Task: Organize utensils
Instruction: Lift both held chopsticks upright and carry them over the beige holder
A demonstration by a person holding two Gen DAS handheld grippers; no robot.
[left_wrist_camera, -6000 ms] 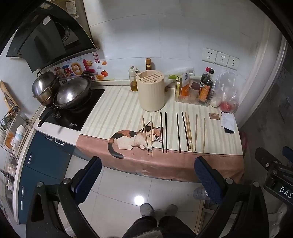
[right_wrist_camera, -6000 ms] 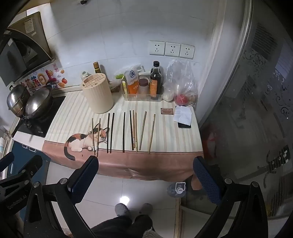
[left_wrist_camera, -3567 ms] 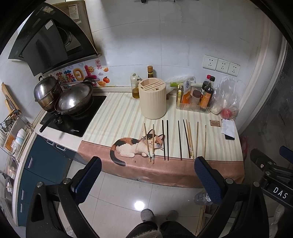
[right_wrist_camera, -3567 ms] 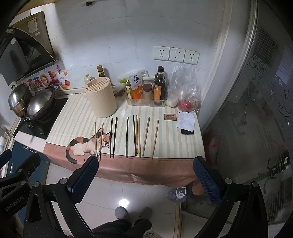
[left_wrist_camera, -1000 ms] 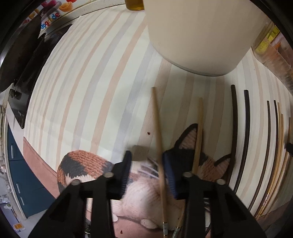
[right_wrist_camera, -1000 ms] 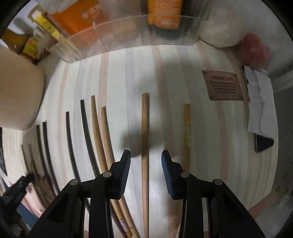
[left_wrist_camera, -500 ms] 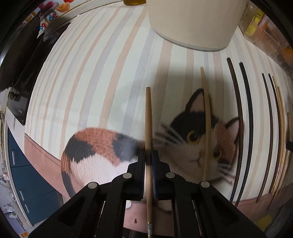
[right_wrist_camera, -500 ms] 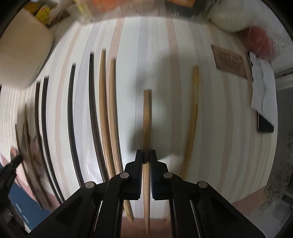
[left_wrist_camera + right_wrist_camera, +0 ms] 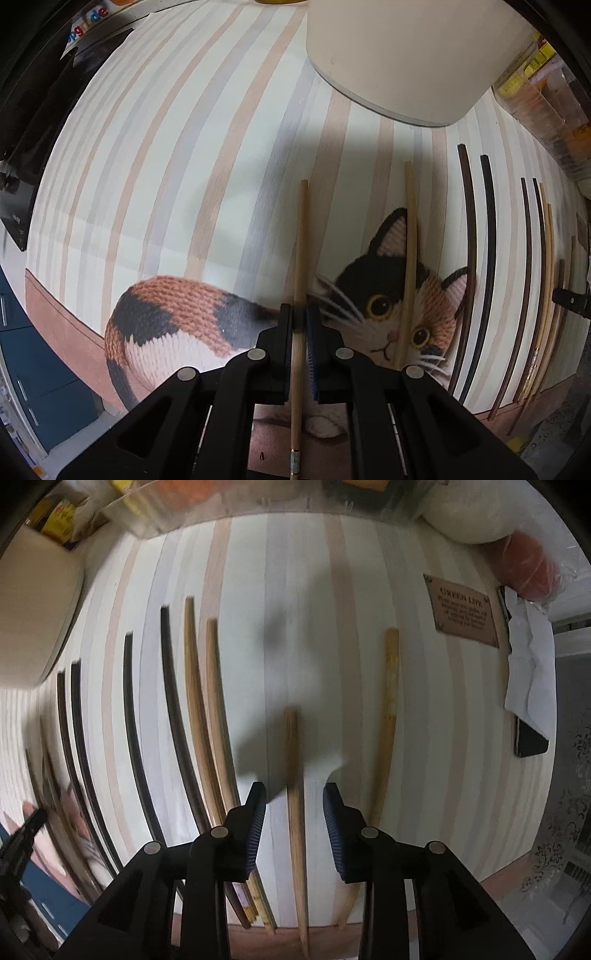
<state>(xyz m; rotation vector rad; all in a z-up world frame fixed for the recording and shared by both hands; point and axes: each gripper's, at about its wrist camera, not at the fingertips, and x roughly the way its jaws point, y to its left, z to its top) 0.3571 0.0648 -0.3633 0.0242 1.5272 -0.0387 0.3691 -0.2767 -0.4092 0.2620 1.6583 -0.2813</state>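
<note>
The left claw [image 9: 300, 325] is clamped on one pale wooden chopstick [image 9: 301, 258], pinching it near the middle, and the stick looks lifted a little over the cat picture [image 9: 391, 306] on the striped surface [image 9: 147, 166]. Its partner, a second pale chopstick [image 9: 410, 240], lies just beside it across the cat's face. The tall cream utensil holder [image 9: 406, 55] stands behind them, close by. The right claw [image 9: 294, 812] has just been opening: its jaws stand apart now, and a brown wooden chopstick [image 9: 295, 794] sits between them with no pad pressing on it. The picture there is blurry, so I cannot tell if that stick is lying flat on the surface. Another light chopstick [image 9: 389, 716] lies to its right, and two tan ones [image 9: 207, 709] and some dark chopsticks [image 9: 170, 701] lie in a row to its left. The step looks like picking up sticks, one for each hand, and it seems to be near the start, since most sticks are not put away. Next, the right claw likely needs to pinch its stick again, right around the middle. Then each stick must be tipped up and dropped into a slot in the holder. A loose pinch could let a thin stick slide out.
</note>
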